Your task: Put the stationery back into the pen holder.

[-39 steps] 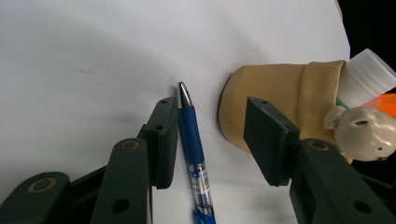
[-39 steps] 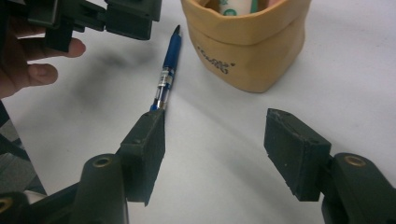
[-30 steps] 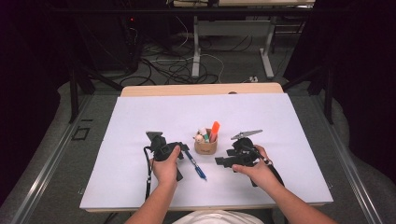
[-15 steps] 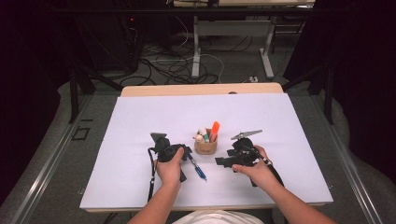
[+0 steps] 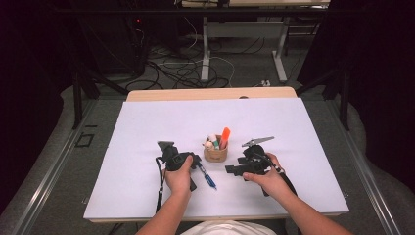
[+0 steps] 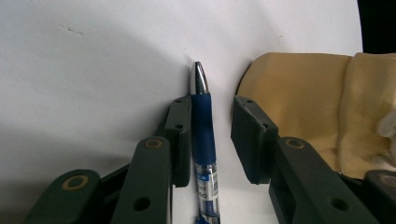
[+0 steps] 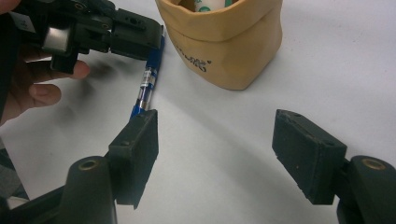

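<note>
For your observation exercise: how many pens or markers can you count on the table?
4: a blue pen between the left gripper's jaws; three in the tan pouch, including an orange marker. Others may be hidden inside.

A white-topped table (image 5: 147, 127) is sitting on grey floor (image 5: 63, 147), with cables (image 5: 181, 68) lying beyond it beneath white desk legs (image 5: 205, 49) in a dark room

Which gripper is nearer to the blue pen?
Left. The left gripper straddles the blue pen, one jaw touching it. The right gripper is open, beside the pen's far end.

Pen (image 6: 204, 140) lies on the table (image 5: 147, 127) — left of the pouch (image 5: 216, 154).
</note>
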The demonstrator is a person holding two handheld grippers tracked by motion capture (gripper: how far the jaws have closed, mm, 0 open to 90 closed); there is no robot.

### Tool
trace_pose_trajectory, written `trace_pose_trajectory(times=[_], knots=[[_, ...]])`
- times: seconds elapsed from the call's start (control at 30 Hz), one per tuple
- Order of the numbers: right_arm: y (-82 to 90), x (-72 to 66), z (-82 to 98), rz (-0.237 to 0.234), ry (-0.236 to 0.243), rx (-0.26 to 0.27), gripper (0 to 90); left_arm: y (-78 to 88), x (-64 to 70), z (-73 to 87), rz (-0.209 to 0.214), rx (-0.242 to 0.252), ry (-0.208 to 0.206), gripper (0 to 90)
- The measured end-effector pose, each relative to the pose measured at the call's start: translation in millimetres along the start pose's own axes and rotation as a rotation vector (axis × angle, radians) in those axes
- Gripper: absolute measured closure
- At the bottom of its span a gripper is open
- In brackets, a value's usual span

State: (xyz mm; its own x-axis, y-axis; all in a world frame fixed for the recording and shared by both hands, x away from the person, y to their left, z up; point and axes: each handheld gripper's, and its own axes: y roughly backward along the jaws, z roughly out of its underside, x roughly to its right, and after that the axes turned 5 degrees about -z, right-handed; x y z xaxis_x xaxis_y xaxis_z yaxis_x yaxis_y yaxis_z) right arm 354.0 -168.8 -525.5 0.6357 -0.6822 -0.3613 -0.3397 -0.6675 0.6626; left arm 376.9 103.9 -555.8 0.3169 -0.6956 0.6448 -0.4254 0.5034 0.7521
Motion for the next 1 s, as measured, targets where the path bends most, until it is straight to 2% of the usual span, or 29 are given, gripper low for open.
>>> trace_pose_trajectory(times=[0.43,0.6,0.7,0.87,0.97,1.0], knots=[[-0.5,-0.9,0.4,-0.003,-0.011,-0.005,31.7,-0.4,-0.6,0.7,-0.029,0.003,-0.006,78.0],[-0.6,-0.4,0.5,-0.005,-0.006,-0.001,31.8,-0.4,-1.4,0.4,-0.022,0.002,0.004,79.0],[-0.7,-0.2,0.6,-0.004,-0.006,-0.002,31.8,-1.2,-1.6,0.2,-0.011,-0.002,0.024,80.1],[-0.7,0.4,0.8,-0.003,-0.008,-0.002,31.8,-1.6,-2.2,0.7,-0.004,0.004,0.025,80.5],[-1.4,0.9,1.1,-0.008,-0.008,0.01,31.9,-0.4,-3.6,-0.3,0.005,-0.016,0.026,80.6],[-1.4,0.9,1.1,-0.008,-0.008,0.01,31.9,-1.4,-4.0,0.5,0.009,0.0,0.026,80.6]])
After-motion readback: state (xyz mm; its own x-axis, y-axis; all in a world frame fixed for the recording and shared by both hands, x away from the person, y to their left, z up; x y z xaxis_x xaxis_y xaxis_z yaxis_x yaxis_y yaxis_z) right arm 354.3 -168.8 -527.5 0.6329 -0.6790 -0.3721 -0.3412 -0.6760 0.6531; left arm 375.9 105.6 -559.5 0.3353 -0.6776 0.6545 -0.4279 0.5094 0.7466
